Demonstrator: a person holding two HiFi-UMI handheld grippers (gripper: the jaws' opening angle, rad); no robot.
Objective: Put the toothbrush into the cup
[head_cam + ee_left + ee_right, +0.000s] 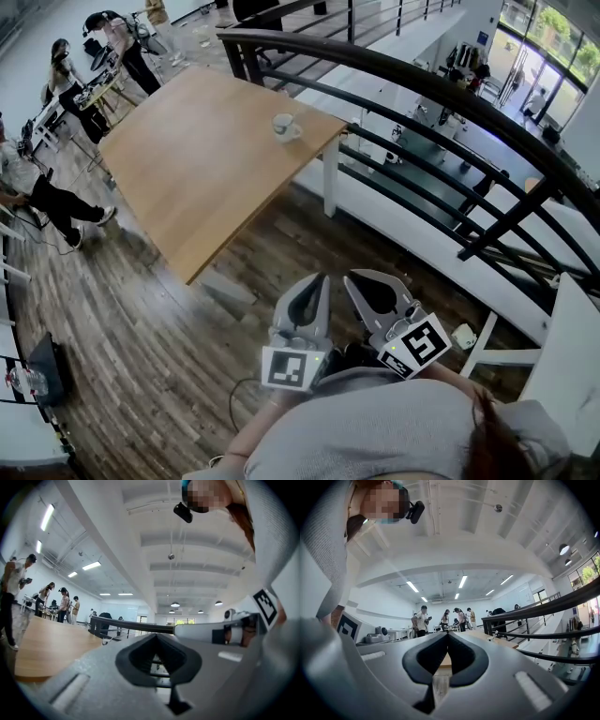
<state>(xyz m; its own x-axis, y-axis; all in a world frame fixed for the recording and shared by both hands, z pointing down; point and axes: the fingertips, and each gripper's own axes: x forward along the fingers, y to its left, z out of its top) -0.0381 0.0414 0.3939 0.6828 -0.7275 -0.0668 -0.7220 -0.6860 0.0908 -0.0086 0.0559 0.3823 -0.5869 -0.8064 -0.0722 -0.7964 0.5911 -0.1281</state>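
Observation:
A small white cup (pixel 286 127) stands near the right edge of the wooden table (pixel 206 159), well ahead of both grippers. No toothbrush can be made out in any view. In the head view my left gripper (pixel 322 278) and right gripper (pixel 350 277) are side by side close to my body, over the floor and short of the table, pointing level toward it. The left gripper (pixel 157 635) has its jaws closed tip to tip with nothing between them. The right gripper (pixel 448 634) is likewise shut and empty.
A black metal railing (pixel 422 89) curves along the table's right side, with a lower level beyond it. Several people stand by workbenches (pixel 89 89) at the far left. A white table (pixel 572 366) is at my right. Wood-plank floor (pixel 141 328) lies between me and the table.

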